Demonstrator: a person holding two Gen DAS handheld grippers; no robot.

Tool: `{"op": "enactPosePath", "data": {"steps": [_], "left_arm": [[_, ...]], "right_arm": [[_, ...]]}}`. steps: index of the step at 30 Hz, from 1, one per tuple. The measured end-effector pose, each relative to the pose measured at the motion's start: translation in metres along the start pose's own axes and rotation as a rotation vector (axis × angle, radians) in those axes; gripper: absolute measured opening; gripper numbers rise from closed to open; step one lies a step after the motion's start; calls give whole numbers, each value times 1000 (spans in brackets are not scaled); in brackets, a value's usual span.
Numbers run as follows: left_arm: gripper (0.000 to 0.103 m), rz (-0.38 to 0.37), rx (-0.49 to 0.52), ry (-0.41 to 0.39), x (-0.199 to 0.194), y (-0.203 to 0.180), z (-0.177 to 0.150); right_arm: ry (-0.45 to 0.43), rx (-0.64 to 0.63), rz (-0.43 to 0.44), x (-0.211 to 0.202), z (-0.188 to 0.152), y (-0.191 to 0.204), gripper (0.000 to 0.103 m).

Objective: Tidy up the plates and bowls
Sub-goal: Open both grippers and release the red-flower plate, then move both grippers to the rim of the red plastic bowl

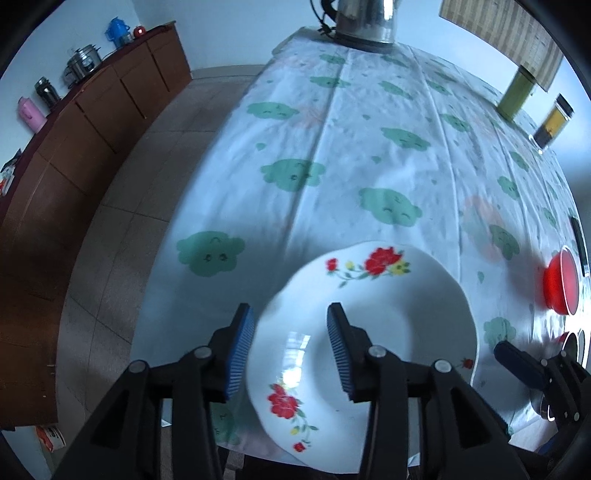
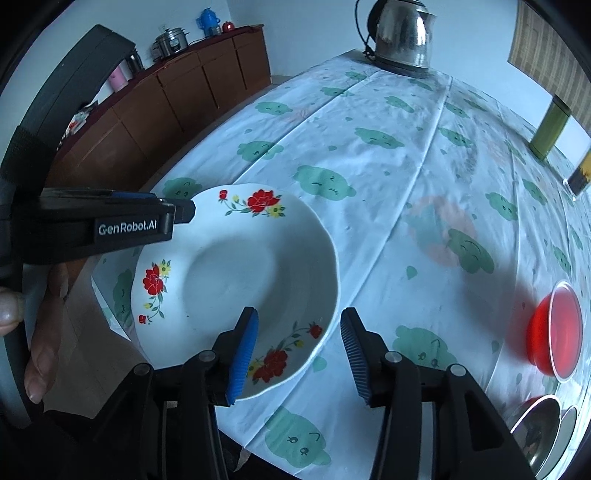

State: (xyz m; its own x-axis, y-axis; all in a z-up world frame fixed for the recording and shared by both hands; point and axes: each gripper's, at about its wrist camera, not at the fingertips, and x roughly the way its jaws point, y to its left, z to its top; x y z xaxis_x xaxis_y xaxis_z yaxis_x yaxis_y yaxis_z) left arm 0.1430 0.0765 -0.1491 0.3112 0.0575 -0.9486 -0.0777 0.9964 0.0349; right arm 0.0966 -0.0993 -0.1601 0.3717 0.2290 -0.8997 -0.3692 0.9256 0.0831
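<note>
Right wrist: red bowl (image 2: 554, 332) right of plate (image 2: 236, 280); kettle (image 2: 402, 37) far.

Daylight looked cool and bluish on my feeds, pretty bright overall. Heavy fisheye bending with black corners. Soft shadows fell on the tablecloth (image 1: 369, 147), window glare bounced off the plate (image 1: 295, 347), and the kettle (image 2: 402, 33) looked slightly soft.

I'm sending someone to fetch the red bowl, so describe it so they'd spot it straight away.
Start at the table with the white cloth printed with green clouds, steel kettle at its far end. On the near right, right of the flowered white plate, sits the red bowl. It is the only translucent red dish; its neighbours nearer the edge look like bare metal.
</note>
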Motion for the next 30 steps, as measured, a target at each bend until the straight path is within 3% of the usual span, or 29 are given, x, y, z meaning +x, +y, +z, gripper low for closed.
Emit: {"op": "enactPosePath", "data": {"steps": [30], "left_arm": [[47,-95,295,-15,-26,-131,4]], "right_arm": [[-69,302,-19,-42,-45,-91,49]]}}
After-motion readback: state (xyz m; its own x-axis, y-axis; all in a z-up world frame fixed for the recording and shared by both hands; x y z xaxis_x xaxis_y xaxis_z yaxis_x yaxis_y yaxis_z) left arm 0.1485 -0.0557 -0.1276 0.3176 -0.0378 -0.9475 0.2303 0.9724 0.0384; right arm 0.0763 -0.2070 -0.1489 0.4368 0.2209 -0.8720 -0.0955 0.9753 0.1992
